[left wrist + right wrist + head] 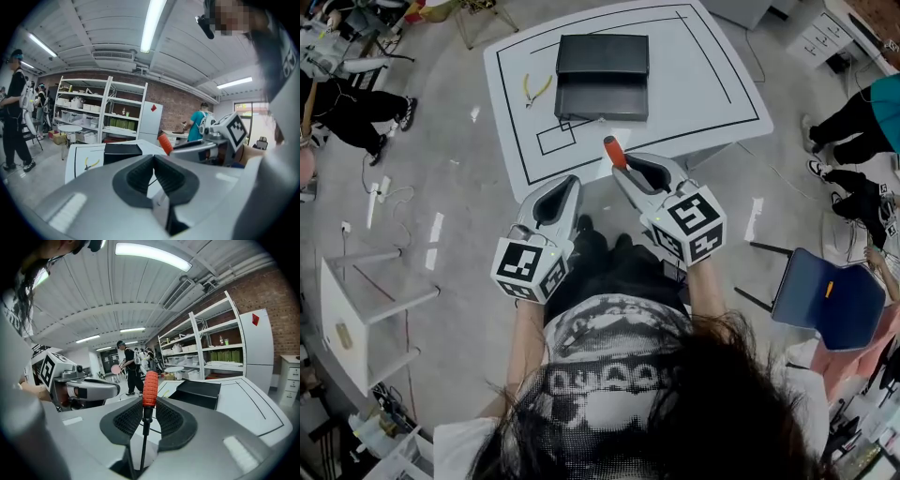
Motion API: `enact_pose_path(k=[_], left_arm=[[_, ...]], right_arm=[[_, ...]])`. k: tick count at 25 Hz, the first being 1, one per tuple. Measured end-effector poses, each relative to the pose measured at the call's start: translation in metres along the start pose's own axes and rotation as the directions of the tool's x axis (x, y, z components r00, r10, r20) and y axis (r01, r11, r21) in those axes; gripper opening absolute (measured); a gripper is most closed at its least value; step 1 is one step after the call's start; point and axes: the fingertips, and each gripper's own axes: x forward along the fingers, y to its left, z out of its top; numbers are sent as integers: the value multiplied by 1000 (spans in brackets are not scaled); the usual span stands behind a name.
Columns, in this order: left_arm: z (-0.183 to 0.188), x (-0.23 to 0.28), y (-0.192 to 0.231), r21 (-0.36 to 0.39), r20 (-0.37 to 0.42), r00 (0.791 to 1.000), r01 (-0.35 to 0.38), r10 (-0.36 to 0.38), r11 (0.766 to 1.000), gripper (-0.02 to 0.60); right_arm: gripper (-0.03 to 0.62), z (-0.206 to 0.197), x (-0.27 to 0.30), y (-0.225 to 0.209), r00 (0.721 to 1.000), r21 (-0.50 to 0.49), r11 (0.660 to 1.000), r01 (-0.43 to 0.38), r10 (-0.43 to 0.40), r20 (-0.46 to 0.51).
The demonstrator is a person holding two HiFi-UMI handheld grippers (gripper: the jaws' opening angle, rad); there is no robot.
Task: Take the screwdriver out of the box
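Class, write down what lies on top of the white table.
A black box and yellow-handled pliers lie on the table, apart. The box's contents cannot be seen; the right claw with the screwdriver covers the near edge.

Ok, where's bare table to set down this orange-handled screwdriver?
Widest free patch: white tabletop right of the black box. Also free: the near strip between box and table edge. Tighter left of the box, where yellow-handled pliers lie.
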Motion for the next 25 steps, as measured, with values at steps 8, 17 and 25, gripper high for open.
enact_pose_path(k=[8, 17, 25], left_arm=[[-2, -20, 3, 9, 27, 999, 18, -19, 1000, 0], [-3, -66, 23, 31, 38, 998, 49, -51, 998, 0], [-19, -116, 49, 36, 37, 996, 83, -85, 996, 0]], right_arm=[[94, -6, 5, 26, 1000, 0, 1000, -7, 7, -8], [94, -1, 17, 74, 1000, 27, 1000, 8, -8, -5], [94, -17, 36, 133, 999, 41, 998, 41, -40, -19]])
